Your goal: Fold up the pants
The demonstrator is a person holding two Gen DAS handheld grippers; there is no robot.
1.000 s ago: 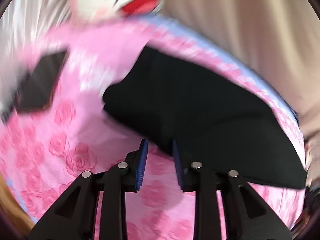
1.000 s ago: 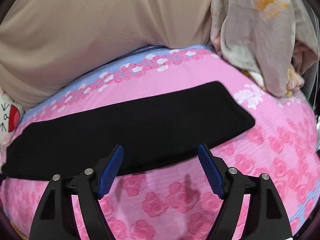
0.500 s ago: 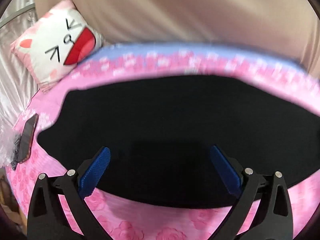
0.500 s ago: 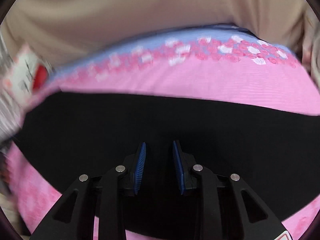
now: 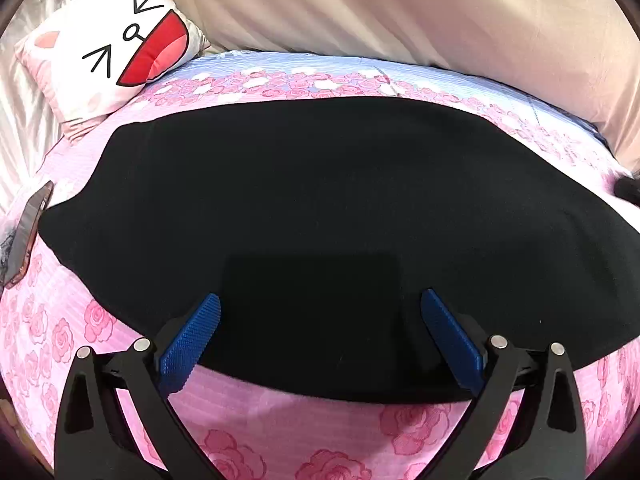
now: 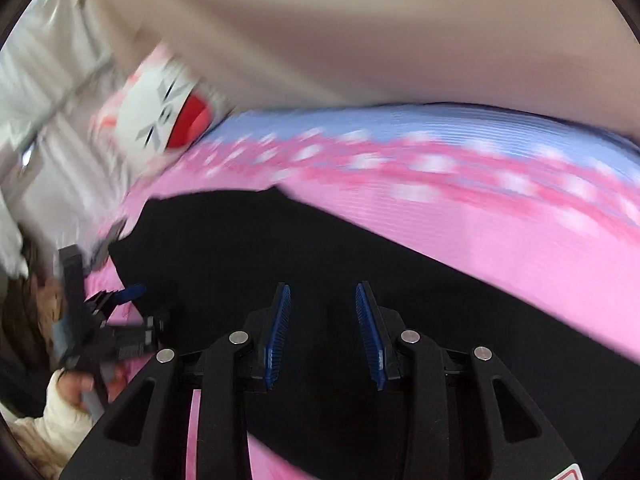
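The black pants [image 5: 320,184] lie flat in a long band across the pink rose bed sheet [image 5: 320,432]. My left gripper [image 5: 320,298] hangs wide open over their near edge, with nothing pressed between its pads. In the blurred right wrist view the pants [image 6: 240,240] fill the lower half. Over them my right gripper [image 6: 322,288] has its jaws partly apart and opening. Only dark cloth shows through the gap, and the pads are not pressing on it. One blue pad of the left gripper [image 6: 134,292] shows at the pants' left end.
A white cushion with a cartoon face [image 5: 120,40] leans at the back left, against beige fabric [image 5: 400,20]. A dark phone [image 5: 28,232] lies at the sheet's left edge. A hand in a pale sleeve [image 6: 68,400] holds the left gripper.
The left gripper went from nearly shut to wide open and swung over the pants' middle. The right gripper narrowed, then reopened a little, and swept left along the pants until the cushion came into view.
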